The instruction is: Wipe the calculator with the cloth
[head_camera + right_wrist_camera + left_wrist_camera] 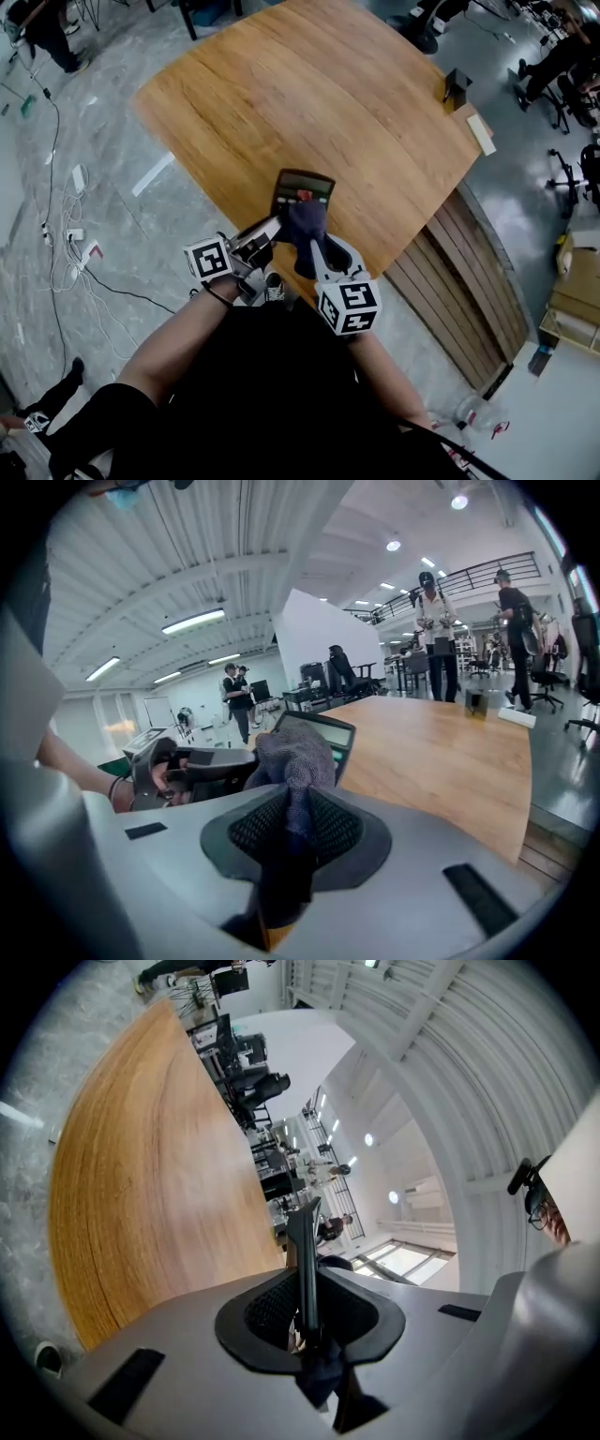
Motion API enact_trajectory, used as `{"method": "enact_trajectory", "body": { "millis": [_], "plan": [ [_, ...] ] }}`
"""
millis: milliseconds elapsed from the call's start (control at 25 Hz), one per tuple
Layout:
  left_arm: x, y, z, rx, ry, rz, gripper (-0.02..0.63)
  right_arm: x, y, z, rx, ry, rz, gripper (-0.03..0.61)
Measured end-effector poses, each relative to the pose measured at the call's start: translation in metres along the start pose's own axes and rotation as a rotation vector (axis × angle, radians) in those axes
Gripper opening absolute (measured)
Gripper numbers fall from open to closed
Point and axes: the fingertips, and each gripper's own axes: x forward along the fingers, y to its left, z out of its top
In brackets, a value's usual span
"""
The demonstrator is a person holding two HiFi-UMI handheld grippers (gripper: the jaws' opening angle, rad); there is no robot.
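A dark calculator (302,195) with a grey screen is held up off the wooden table (309,103) near its front edge. My left gripper (272,228) is shut on its left edge; in the left gripper view the calculator (305,1260) stands edge-on between the jaws. My right gripper (311,246) is shut on a dark blue-grey cloth (306,223), bunched against the calculator's face. In the right gripper view the cloth (292,761) covers the lower part of the calculator (323,735), and the left gripper (192,766) shows at left.
A small black stand (457,88) and a pale flat block (482,133) sit at the table's far right edge. Stacked wooden boards (469,281) lie on the floor right of the table. Cables and power strips (75,234) trail over the floor at left. People stand in the background.
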Motion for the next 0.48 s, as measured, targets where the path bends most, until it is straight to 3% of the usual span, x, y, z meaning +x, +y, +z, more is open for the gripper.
{"method": "enact_trajectory", "body": {
  "millis": [240, 480],
  "plan": [
    [0.002, -0.014, -0.007, 0.042, 0.048, -0.05, 0.069, -0.004, -0.051, 0.031, 0.002, -0.055, -0.122, 0.067],
    [-0.002, -0.018, -0.023, 0.057, 0.086, -0.059, 0.069, -0.002, -0.055, 0.065, -0.013, -0.126, -0.141, 0.067]
  ]
}}
